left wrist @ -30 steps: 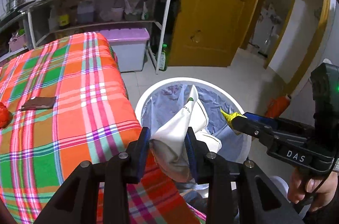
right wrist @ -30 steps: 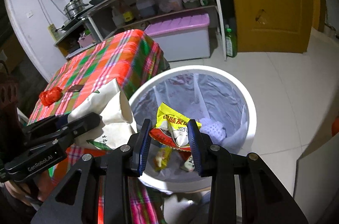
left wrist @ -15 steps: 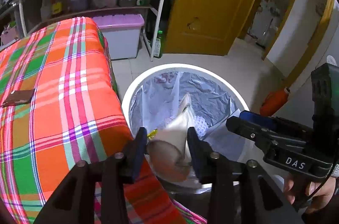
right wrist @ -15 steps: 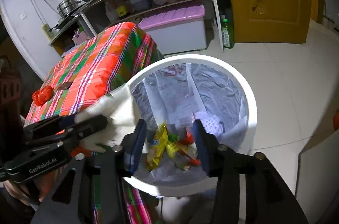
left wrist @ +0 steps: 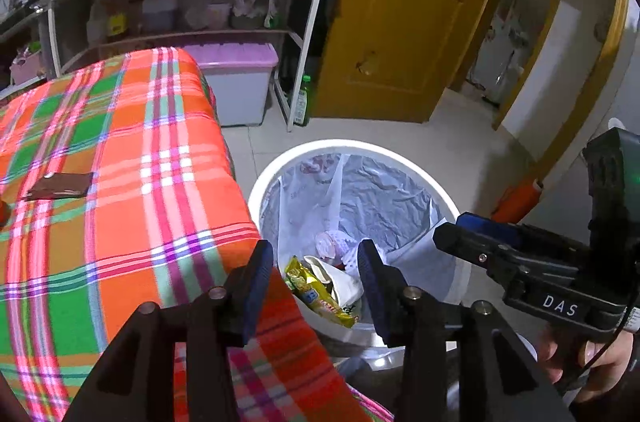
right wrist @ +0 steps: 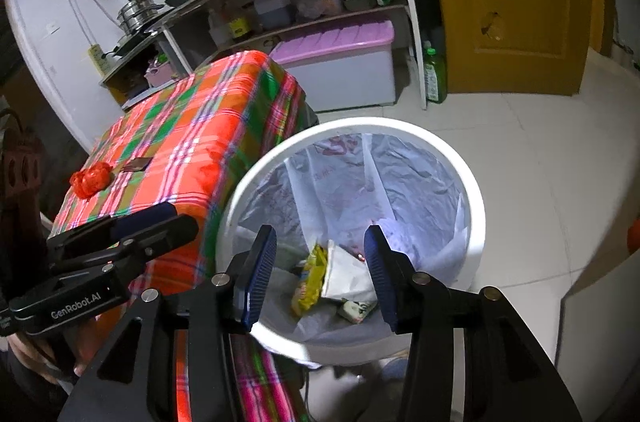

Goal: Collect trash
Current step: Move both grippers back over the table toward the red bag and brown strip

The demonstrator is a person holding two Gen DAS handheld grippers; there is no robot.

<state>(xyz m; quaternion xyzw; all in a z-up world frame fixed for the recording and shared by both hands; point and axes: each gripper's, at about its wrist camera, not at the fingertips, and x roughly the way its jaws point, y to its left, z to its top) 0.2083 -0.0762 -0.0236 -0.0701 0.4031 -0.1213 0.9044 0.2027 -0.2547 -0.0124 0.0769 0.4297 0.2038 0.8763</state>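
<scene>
Both grippers hang over the white lined bin (right wrist: 472,218): the left gripper (left wrist: 316,274) and right gripper (right wrist: 320,262) have just been opening, jaws now wide and empty. Inside the bin lie a white paper bag (right wrist: 346,272) and yellow snack wrapper (left wrist: 316,290). Beside the bin stands the plaid-covered table (left wrist: 120,162).

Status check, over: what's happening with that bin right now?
Both hand-held grippers just opened, empty. Wrappers in bin. Red scrap left on table. Nothing blocking.
</scene>
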